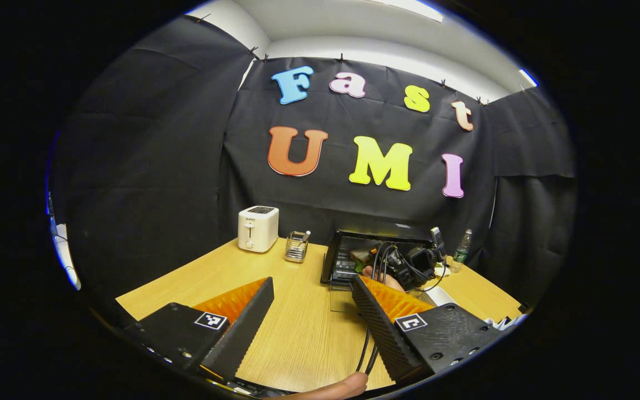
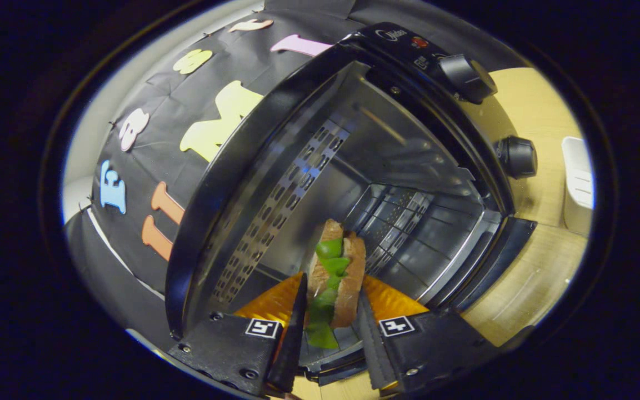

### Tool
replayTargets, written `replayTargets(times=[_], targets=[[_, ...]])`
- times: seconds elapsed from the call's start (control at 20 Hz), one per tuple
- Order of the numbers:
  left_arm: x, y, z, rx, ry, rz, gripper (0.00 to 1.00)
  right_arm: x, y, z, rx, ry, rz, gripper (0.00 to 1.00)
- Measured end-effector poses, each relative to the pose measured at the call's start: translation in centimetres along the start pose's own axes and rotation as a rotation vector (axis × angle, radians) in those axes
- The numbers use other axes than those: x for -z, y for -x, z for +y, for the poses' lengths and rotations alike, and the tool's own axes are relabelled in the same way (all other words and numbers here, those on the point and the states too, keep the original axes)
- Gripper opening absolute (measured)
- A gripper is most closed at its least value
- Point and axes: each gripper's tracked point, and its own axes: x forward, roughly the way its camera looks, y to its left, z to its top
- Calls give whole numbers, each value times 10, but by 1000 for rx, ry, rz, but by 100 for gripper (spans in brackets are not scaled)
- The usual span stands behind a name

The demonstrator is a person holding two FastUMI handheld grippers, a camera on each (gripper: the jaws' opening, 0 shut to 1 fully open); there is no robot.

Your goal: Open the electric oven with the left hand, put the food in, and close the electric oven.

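In the right gripper view we see the right gripper (image 2: 331, 311) clamped on the sandwich (image 2: 334, 275), held inside the open oven (image 2: 409, 166). The left gripper view gives us the wider table (image 1: 298, 328), where our left gripper (image 1: 311, 311) hovers with jaws spread, holding nothing.

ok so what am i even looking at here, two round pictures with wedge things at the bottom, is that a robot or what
No robot: a person holds a two-finger gripper in each hand, and each gripper carries its own fisheye camera. The wedges at the bottom are that gripper's own jaws.

The left gripper view looks across a wooden table. The left gripper is open and holds nothing. Farther off stand a white toaster, a small wire basket, a bottle and the electric oven with its door down. The other gripper reaches into it.

The right gripper view looks into that oven from close up. The right gripper is shut on a sandwich with green filling, holding it inside the oven.
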Motion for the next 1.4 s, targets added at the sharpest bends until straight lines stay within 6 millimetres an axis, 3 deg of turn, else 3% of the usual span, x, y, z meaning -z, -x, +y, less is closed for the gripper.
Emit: replayTargets(times=[0.05,0.1,0.25,0.35,0.4,0.45,0.5,0.95,1.15,1.4], targets=[[0,0,0,-2,-3,-2,94,1,-1,0,3,25,6,43],[1,0,0,-3,-5,-1,94,5,0,2,-5,56,30,59],[3,0,2,-13,-7,6,94,4,2,12,-21,170,23,80],[4,2,4,-23,-10,16,94,4,1,3,25,295,19,100],[4,4,6,-28,-11,17,94,8,2,2,33,337,37,100],[6,5,7,-37,-12,21,94,12,3,1,40,364,69,88],[6,5,8,-44,-13,23,94,12,2,0,46,379,86,100],[3,3,4,-33,-28,18,94,23,10,-22,181,823,274,100],[5,12,-3,-26,-37,22,94,22,19,-26,185,821,319,100],[4,9,-8,-28,-44,25,94,23,48,-23,138,832,398,100]])
